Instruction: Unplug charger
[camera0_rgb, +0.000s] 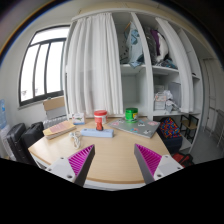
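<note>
My gripper (115, 160) is open, with nothing between its two fingers. Their magenta pads (82, 158) frame a bare stretch of the wooden table (112, 152). Beyond the fingers, at the table's far side, stand a red cup (100, 119), a green cup (130, 115) and a light blue flat object (96, 132). I cannot make out a charger or a socket among them.
A cardboard box (55, 108) and a pink item (60, 128) sit at the table's far left. A grey flat object (140, 128) lies at the far right. Behind are a window (42, 65), white curtains (93, 65) and shelves (160, 70) with assorted things.
</note>
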